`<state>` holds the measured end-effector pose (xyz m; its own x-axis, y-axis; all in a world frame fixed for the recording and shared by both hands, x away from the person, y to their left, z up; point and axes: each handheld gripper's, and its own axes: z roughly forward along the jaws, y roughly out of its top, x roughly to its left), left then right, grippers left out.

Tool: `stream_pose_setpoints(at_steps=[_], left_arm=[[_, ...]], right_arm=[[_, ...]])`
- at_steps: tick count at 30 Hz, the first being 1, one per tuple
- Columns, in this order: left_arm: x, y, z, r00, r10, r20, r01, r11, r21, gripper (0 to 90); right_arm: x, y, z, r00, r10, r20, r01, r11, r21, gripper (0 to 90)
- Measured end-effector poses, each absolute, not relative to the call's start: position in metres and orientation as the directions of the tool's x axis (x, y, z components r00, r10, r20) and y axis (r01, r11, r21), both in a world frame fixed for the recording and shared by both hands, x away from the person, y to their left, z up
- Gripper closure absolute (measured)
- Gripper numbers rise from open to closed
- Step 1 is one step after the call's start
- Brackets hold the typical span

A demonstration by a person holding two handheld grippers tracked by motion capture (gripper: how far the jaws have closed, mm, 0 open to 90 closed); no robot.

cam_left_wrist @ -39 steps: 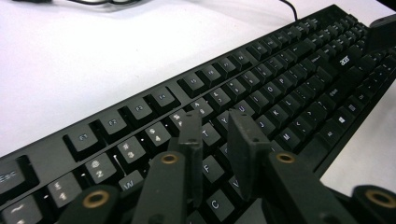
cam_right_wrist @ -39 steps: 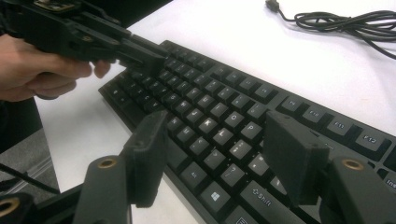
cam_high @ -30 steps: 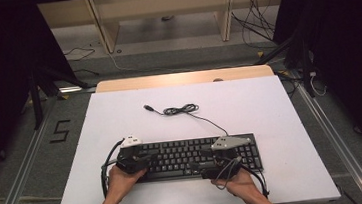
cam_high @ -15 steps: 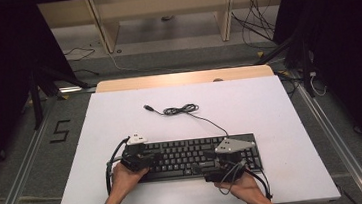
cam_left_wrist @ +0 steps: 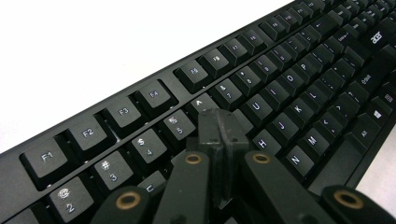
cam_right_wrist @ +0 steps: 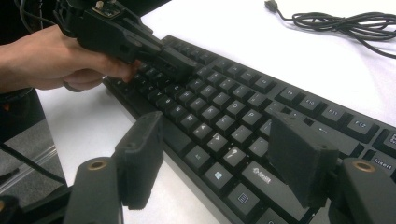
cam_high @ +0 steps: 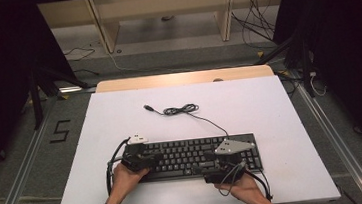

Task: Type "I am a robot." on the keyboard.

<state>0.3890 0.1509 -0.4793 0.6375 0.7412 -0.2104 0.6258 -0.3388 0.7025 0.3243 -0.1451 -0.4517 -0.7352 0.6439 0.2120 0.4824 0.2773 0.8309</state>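
Evidently the keyboard (cam_high: 194, 156) lies flat at the near edge of the table (cam_high: 270, 108), its cable (cam_high: 185, 109) stretched loose beyond both grippers; the work appears to be key-pressing, with no sign of how many presses remain. Left gripper (cam_left_wrist: 218, 122), jaws pressed together with nothing between them, points its tip down onto the number-row keys. Right gripper (cam_right_wrist: 219, 154) hovers low over the bottom row, jaws spread and empty.
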Motion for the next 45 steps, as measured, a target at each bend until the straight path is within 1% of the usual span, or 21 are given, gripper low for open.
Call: stream_pose_setpoints(at_steps=[6,14,20,23,25,29,32,35,45], left_arm=[[0.387,0.151,-0.478,0.645,0.737,-0.204,0.617,-0.344,0.708,88.7],[0.382,0.155,-0.470,0.637,0.741,-0.212,0.607,-0.314,0.730,84.2],[0.378,0.162,-0.466,0.630,0.740,-0.236,0.608,-0.281,0.743,75.5],[0.375,0.166,-0.464,0.632,0.732,-0.255,0.605,-0.260,0.752,69.6],[0.371,0.169,-0.462,0.629,0.729,-0.270,0.603,-0.238,0.761,63.1],[0.364,0.175,-0.459,0.631,0.720,-0.290,0.590,-0.202,0.782,56.6],[0.359,0.180,-0.457,0.634,0.712,-0.302,0.576,-0.174,0.799,54.1],[0.354,0.184,-0.456,0.629,0.711,-0.315,0.572,-0.150,0.806,50.6],[0.344,0.189,-0.455,0.642,0.700,-0.314,0.551,-0.135,0.824,42.4]], right_arm=[[0.325,-0.145,-0.452,-0.735,0.644,0.213,0.482,0.276,0.831,36.8],[0.326,-0.145,-0.452,-0.735,0.644,0.212,0.482,0.277,0.831,36.8],[0.327,-0.144,-0.452,-0.734,0.644,0.214,0.484,0.275,0.831,36.8],[0.328,-0.143,-0.452,-0.735,0.644,0.215,0.484,0.276,0.830,36.8],[0.329,-0.142,-0.452,-0.734,0.643,0.217,0.486,0.276,0.829,36.8],[0.331,-0.140,-0.453,-0.734,0.641,0.224,0.493,0.276,0.825,36.8],[0.333,-0.139,-0.453,-0.735,0.639,0.228,0.497,0.279,0.822,37.4],[0.335,-0.137,-0.452,-0.731,0.642,0.230,0.503,0.280,0.818,39.7],[0.342,-0.127,-0.455,-0.729,0.649,0.217,0.517,0.313,0.797,56.5]])
